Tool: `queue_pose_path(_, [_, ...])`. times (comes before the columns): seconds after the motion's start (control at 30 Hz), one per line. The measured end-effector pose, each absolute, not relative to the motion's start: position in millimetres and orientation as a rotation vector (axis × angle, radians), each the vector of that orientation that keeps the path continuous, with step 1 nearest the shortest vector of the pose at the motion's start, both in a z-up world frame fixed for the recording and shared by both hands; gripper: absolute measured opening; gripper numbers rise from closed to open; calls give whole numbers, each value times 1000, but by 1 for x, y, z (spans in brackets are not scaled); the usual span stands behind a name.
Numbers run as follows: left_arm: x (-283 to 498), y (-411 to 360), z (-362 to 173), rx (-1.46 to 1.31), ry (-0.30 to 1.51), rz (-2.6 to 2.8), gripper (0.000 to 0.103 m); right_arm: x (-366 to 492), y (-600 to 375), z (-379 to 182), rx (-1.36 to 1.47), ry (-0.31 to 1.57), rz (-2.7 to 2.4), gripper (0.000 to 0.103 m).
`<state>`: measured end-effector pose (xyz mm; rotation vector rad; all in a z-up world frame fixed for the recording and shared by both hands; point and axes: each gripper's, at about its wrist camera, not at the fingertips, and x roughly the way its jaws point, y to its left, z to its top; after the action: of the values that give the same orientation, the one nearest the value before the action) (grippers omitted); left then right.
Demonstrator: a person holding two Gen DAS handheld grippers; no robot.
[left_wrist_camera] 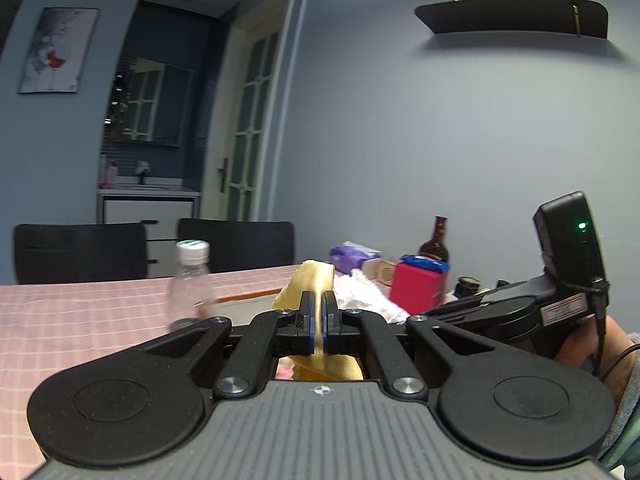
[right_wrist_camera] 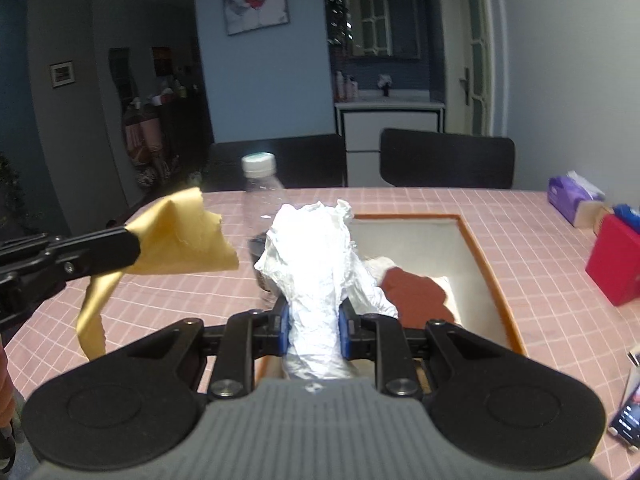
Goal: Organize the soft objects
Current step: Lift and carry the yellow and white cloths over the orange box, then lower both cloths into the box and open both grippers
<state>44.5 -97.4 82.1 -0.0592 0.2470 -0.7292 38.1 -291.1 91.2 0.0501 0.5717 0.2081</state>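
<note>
My left gripper (left_wrist_camera: 319, 314) is shut on a yellow cloth (left_wrist_camera: 310, 280), which sticks up past the fingertips and hangs down below them. In the right wrist view the left gripper (right_wrist_camera: 134, 246) reaches in from the left, holding the yellow cloth (right_wrist_camera: 180, 240) above the table. My right gripper (right_wrist_camera: 314, 320) is shut on a crumpled white cloth (right_wrist_camera: 312, 248), lifted over a wood-rimmed tray (right_wrist_camera: 486, 264). A brown cloth (right_wrist_camera: 416, 292) and a bit of white fabric lie in the tray. The white cloth (left_wrist_camera: 360, 294) also shows just right of the left fingers.
A clear plastic bottle (right_wrist_camera: 260, 184) with a white cap stands behind the cloths on the pink checked tablecloth (right_wrist_camera: 200, 300). A red box (right_wrist_camera: 612, 264), a purple tissue pack (right_wrist_camera: 572, 196) and a phone (right_wrist_camera: 628, 420) are on the right. Black chairs (right_wrist_camera: 446, 160) stand behind the table. A dark bottle (left_wrist_camera: 434, 244) stands by the wall.
</note>
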Motion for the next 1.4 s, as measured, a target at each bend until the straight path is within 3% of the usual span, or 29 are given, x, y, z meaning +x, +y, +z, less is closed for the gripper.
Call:
queue_pose_path(0.43, [101,-152,49,-60,453,-802,3,83,-356,64,129,731,117,23])
queue_pose_path(0.87, [120,-172,14,39,646,-772,3,106,-354,29,238,926,213,28])
queue_pose_path(1.3, [121,-175,15,68,654,-735,6,107,-357,25,290,969,250,46])
queue_pose_path(1.4, [119,-172,21,60,633,-720,14,103,-362,31,307,944,264,50])
